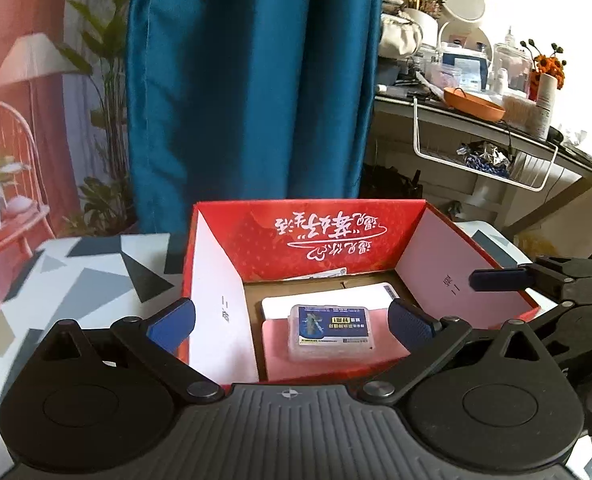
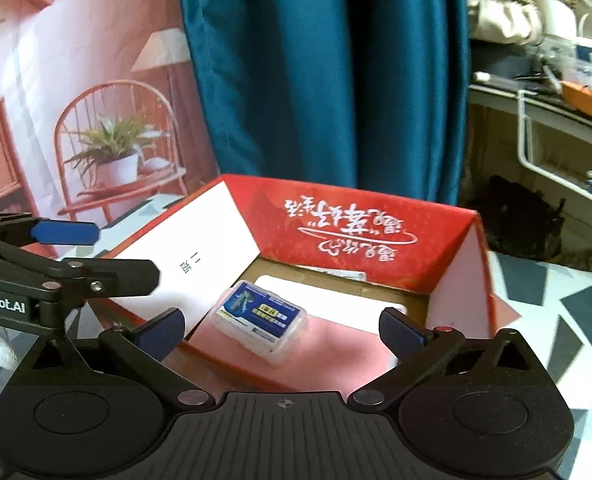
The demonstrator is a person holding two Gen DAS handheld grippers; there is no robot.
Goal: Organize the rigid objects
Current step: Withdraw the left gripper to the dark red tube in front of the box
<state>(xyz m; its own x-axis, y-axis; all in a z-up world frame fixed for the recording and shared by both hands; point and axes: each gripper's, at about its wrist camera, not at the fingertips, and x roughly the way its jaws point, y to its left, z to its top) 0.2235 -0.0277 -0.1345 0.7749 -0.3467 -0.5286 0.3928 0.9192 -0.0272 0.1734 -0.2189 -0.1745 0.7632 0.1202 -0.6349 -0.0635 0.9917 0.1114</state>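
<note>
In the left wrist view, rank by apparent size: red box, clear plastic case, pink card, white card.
1. red box
2. pink card
3. white card, partly covered, so unsure against pink
4. clear plastic case

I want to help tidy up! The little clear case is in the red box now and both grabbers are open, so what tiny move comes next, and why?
Probably lift the left gripper back, up and away from the box. The case already lies flat inside on the pink card, and both grippers, the right gripper too, are open and hold nothing, so nothing here seems left to place.
</note>
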